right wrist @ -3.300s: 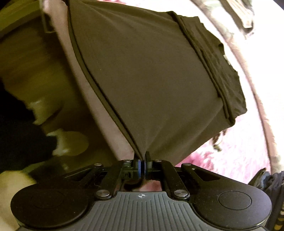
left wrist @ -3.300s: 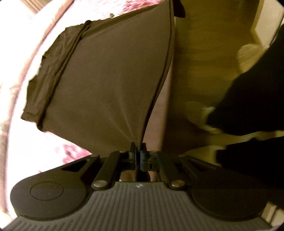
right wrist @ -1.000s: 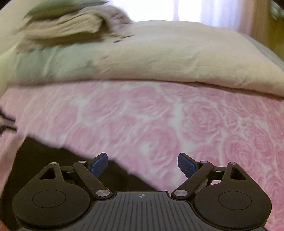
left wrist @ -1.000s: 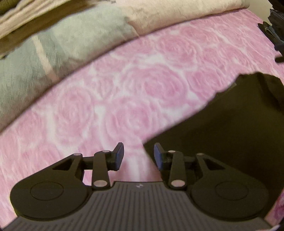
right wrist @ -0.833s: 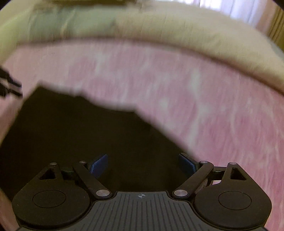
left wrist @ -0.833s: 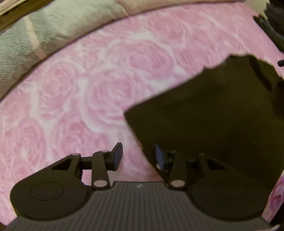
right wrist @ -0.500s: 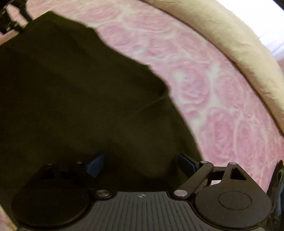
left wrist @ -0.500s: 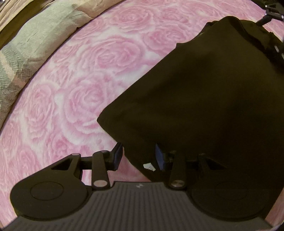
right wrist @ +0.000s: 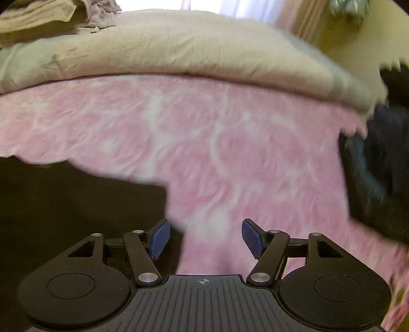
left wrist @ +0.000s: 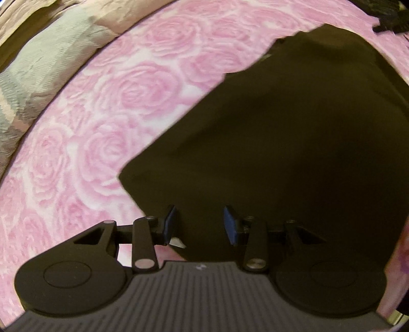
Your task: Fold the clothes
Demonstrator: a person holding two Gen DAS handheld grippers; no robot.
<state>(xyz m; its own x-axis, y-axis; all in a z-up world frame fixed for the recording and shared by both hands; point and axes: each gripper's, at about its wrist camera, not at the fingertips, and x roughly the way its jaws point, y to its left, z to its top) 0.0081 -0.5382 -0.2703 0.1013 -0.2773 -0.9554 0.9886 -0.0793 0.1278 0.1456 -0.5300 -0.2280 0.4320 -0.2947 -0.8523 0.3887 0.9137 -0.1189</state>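
A dark brown garment (left wrist: pixel 294 140) lies flat on the pink rose-patterned bedspread (left wrist: pixel 102 127). My left gripper (left wrist: pixel 200 224) hangs just above the garment's near left corner. It is open, and the cloth lies below the gap with neither pad pressing on it. In the right wrist view the same garment (right wrist: pixel 76 204) fills the lower left. My right gripper (right wrist: pixel 206 237) is over the bare bedspread (right wrist: pixel 230 153) just past the garment's right edge. Its jaws are opening, with nothing between them.
A beige duvet (right wrist: pixel 204 51) is bunched along the back of the bed, with a grey-green checked blanket (left wrist: pixel 38 71) beside it. A dark heap of clothes (right wrist: pixel 378 178) sits at the right edge. Another black item (left wrist: pixel 391 15) lies beyond the garment's far corner.
Both grippers, once shut on the hanging garment, have let it go onto the bed. The left has moved over its corner. The right has swung off the garment to the bedspread at its right.
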